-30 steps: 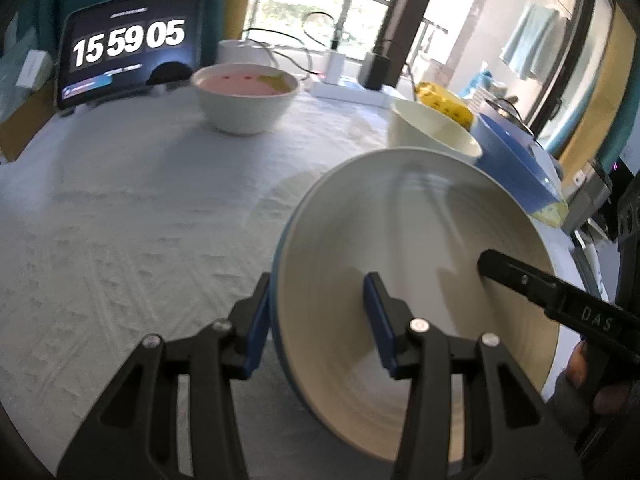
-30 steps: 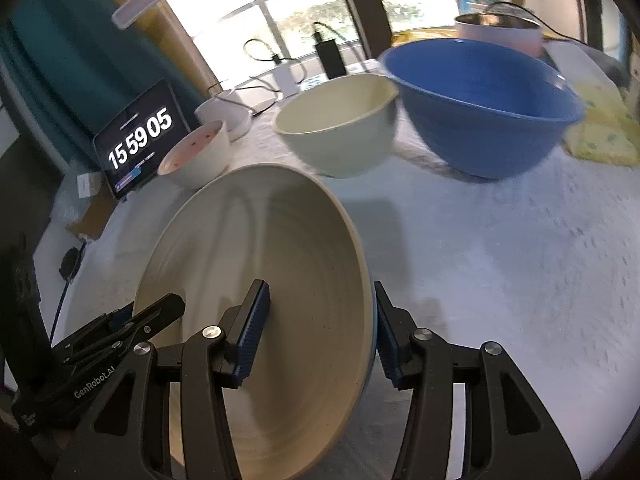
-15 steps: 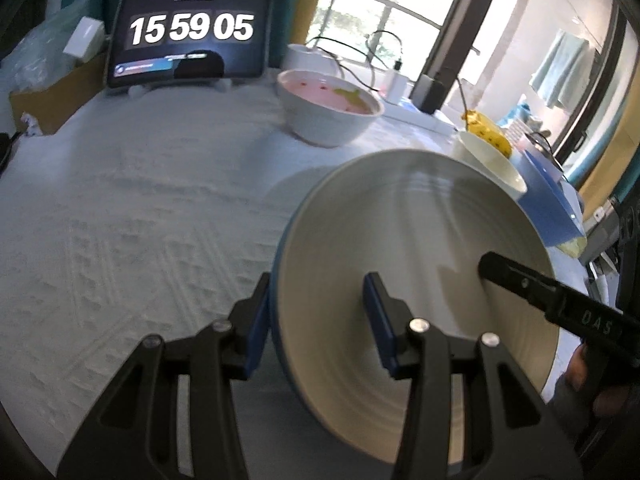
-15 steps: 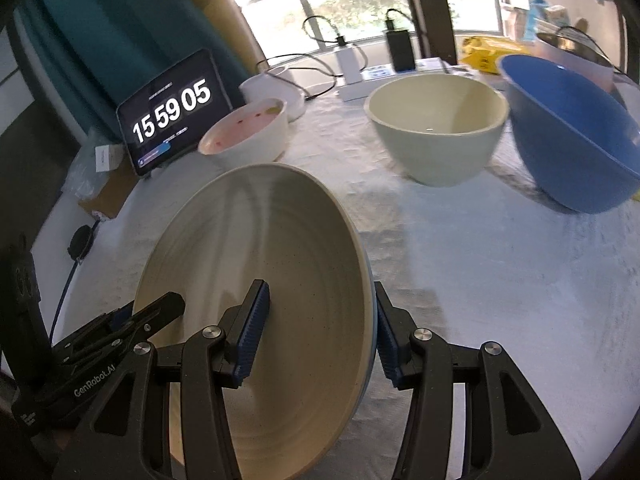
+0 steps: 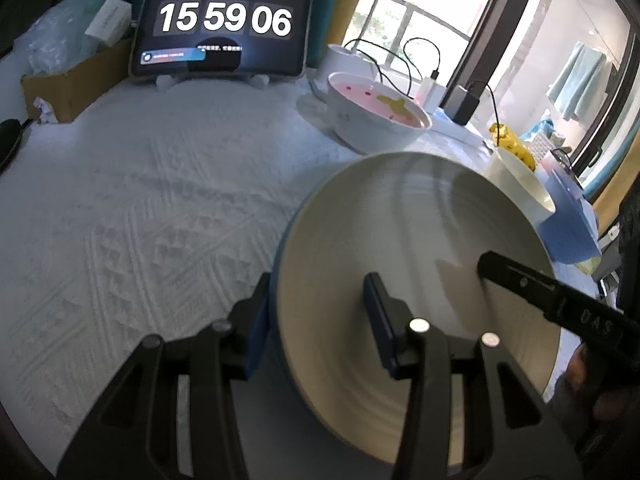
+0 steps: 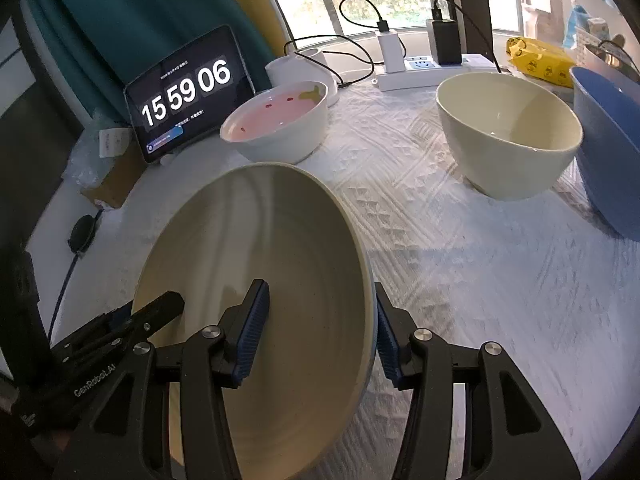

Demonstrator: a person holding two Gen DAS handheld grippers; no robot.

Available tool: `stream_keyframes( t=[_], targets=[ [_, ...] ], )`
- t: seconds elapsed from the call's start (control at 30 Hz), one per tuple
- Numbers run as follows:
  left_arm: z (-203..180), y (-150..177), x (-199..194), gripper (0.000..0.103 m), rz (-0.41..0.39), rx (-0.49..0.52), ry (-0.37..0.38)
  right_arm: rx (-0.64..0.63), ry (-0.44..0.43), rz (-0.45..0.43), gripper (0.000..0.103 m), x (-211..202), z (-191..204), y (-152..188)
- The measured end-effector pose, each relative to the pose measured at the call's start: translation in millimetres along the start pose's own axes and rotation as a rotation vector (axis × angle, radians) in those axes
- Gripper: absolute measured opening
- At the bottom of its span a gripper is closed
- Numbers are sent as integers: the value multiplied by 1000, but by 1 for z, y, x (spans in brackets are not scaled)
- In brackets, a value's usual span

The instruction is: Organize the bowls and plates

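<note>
Tablecloth (image 6: 460, 280), white and quilted, spreads out ahead of both grippers and under everything. Between them sits the big cream plate (image 6: 256, 280) with a blue underside, tilted and gripped from two sides. The right gripper (image 6: 318, 326) is closed on the plate's near right rim, one blue pad inside the dish and one outside; the left gripper (image 5: 316, 320) is clamped on the opposite rim the same way, and its black finger shows at the plate's left edge in the right wrist view. Beyond the right gripper to its far right stands the blue bowl (image 6: 608, 148), partly cut off, with the cream bowl (image 6: 508, 132) just beside it. Straight ahead is the pink-lined white bowl (image 6: 276, 120). Behind that bowl, to the left, a tablet (image 6: 188, 92) reads 15 59 06.
</note>
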State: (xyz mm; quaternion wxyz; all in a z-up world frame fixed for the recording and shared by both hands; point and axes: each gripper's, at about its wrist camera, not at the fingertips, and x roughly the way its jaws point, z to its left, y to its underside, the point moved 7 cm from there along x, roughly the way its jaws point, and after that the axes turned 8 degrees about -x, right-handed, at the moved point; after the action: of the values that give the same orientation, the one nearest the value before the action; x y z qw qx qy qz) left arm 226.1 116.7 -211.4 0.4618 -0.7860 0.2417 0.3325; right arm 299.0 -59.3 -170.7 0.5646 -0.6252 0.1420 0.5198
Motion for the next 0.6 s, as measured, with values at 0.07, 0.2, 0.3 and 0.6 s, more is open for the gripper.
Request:
stream_keyframes(
  t=[0.07,0.2,0.3,0.6],
  targets=[
    [-2,1,4,46,9,6,3,8,6,8,54,4,-4,-1],
    [-6,-1,6,46,2,13,6,26,6,23,55,11,-11,-2],
    [-9,-2,7,46,-12,25,6,27,26,29,57,15,-14,-2],
    [-9,-2,9,47,-5,17,-13,10,43,34,57,12,-19,-3]
  ],
)
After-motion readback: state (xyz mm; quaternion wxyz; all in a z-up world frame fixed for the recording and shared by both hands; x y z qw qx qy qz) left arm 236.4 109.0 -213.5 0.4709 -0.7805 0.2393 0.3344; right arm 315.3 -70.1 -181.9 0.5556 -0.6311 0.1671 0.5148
